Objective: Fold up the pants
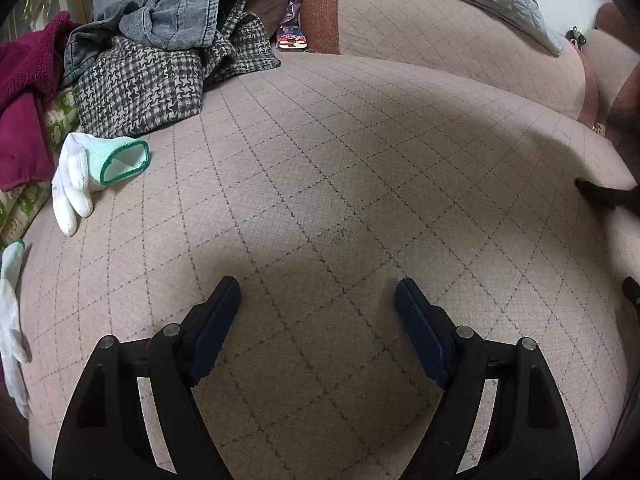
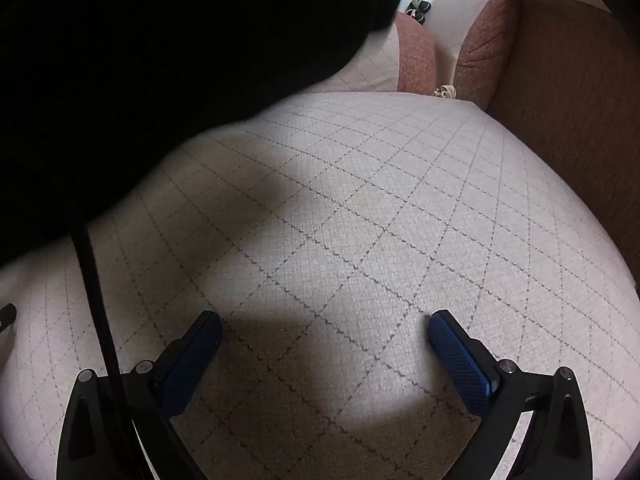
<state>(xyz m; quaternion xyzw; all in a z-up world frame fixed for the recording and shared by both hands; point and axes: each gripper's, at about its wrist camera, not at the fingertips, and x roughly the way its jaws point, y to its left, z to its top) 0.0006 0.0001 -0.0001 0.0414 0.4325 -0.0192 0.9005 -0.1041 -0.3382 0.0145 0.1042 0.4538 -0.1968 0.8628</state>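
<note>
A large black cloth (image 2: 160,60) — whether it is the pants cannot be told — fills the upper left of the right wrist view, above the quilted sofa seat (image 2: 360,220). The right gripper (image 2: 326,326) gapes wide, nothing between its jaws. The left gripper (image 1: 318,292) is likewise spread and empty over the seat — a clothes pile (image 1: 160,60) and a white glove (image 1: 80,176) lie far left.

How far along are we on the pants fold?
Nothing looks done: no folded pants show on the quilted cushion. Nothing is in hand; the left gripper and right gripper are open and empty. Left: pick pants from the clothes pile and fold them.
</note>
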